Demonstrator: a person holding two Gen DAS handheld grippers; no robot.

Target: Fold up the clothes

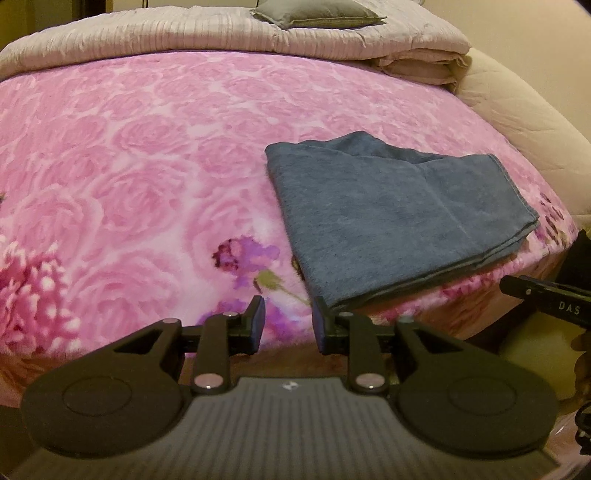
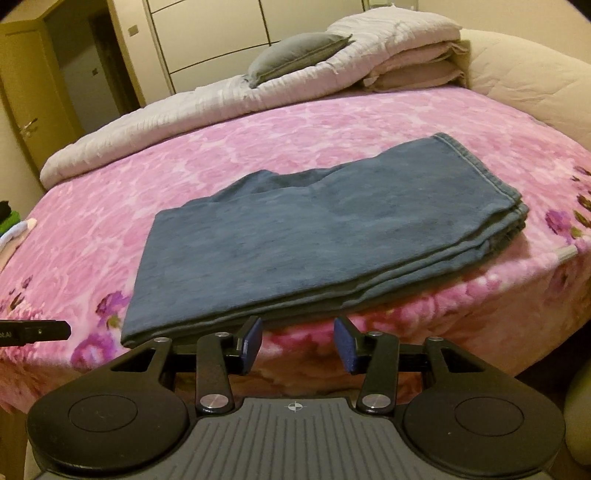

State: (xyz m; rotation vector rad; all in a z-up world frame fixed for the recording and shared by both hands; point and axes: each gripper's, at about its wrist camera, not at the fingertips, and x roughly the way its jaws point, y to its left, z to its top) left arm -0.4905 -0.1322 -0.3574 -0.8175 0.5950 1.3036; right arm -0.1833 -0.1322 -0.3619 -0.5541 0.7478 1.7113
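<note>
With both grippers empty, left gripper (image 1: 289, 325) part-open and right gripper (image 2: 298, 345) wider, I'd judge the blue cloth (image 2: 325, 236), folded mid-frame near the pink blanket's (image 2: 184, 155) near edge, needs only squaring; I'd pinch stacked edges together.

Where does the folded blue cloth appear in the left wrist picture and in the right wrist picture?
Left wrist view: the blue cloth lies right of centre on the pink blanket.
Right wrist view: the blue cloth fills the centre, just beyond the open fingers.
Shared landmark: the grey pillow at the far end of the bed.
</note>
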